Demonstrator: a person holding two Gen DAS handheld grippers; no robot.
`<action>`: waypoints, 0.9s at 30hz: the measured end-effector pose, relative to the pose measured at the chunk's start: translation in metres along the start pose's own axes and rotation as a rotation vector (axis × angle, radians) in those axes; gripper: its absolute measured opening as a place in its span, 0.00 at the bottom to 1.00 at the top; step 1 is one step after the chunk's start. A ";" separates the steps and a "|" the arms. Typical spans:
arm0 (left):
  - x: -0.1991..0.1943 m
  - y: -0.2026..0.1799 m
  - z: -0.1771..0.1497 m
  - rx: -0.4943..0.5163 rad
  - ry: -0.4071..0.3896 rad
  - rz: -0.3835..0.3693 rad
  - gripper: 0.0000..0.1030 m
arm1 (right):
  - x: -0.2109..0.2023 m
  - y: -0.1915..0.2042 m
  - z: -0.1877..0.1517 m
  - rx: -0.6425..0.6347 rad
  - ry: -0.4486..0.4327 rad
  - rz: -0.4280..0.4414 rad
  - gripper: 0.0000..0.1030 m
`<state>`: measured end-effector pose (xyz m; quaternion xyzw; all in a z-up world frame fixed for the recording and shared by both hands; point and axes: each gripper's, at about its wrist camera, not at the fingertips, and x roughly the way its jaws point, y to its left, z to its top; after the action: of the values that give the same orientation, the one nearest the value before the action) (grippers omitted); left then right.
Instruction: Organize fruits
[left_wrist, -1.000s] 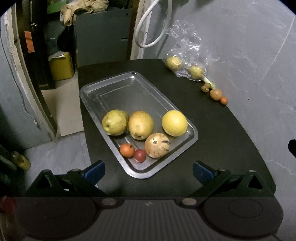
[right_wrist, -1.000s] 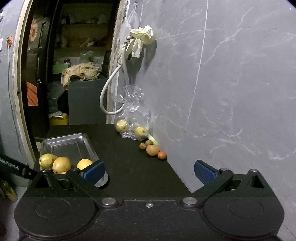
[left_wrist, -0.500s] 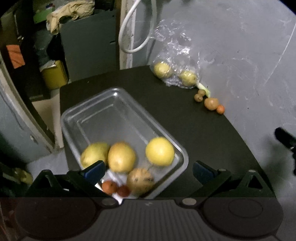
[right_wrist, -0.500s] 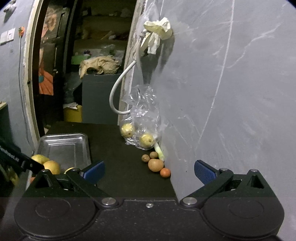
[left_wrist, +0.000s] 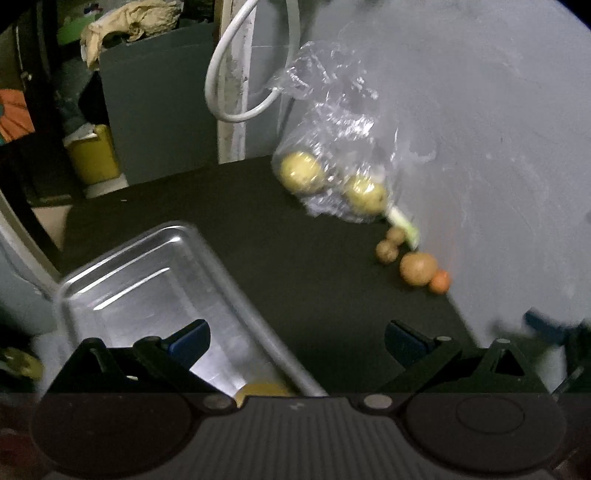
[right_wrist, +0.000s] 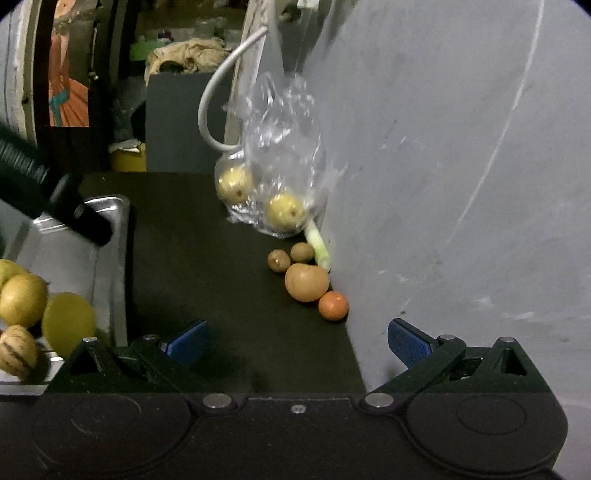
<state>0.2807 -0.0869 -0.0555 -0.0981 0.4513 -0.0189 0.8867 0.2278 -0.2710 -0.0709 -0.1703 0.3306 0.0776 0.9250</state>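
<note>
My right gripper is spread wide and empty, and so is my left gripper. The loose fruits lie by the wall on the dark table: a small orange one touching a larger brown one. The orange one looks light, round and smooth, likely to roll or bruise, so I judge a gentle pinch across its widest part best. The tray sits well apart, to the left.

yellow fruit in the tray mostly hidden behind the left claw's body, blurred
</note>
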 end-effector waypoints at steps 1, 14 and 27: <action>0.008 -0.001 0.002 -0.026 -0.012 -0.019 1.00 | 0.007 0.001 0.000 0.004 0.000 -0.006 0.99; 0.096 -0.039 0.036 -0.020 0.002 -0.099 0.99 | 0.079 0.011 -0.004 0.022 0.010 -0.052 0.99; 0.155 -0.069 0.054 0.105 0.066 -0.053 0.99 | 0.110 0.023 0.009 -0.075 -0.058 -0.115 0.91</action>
<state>0.4198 -0.1650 -0.1349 -0.0629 0.4760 -0.0692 0.8745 0.3121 -0.2431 -0.1404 -0.2215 0.2902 0.0416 0.9300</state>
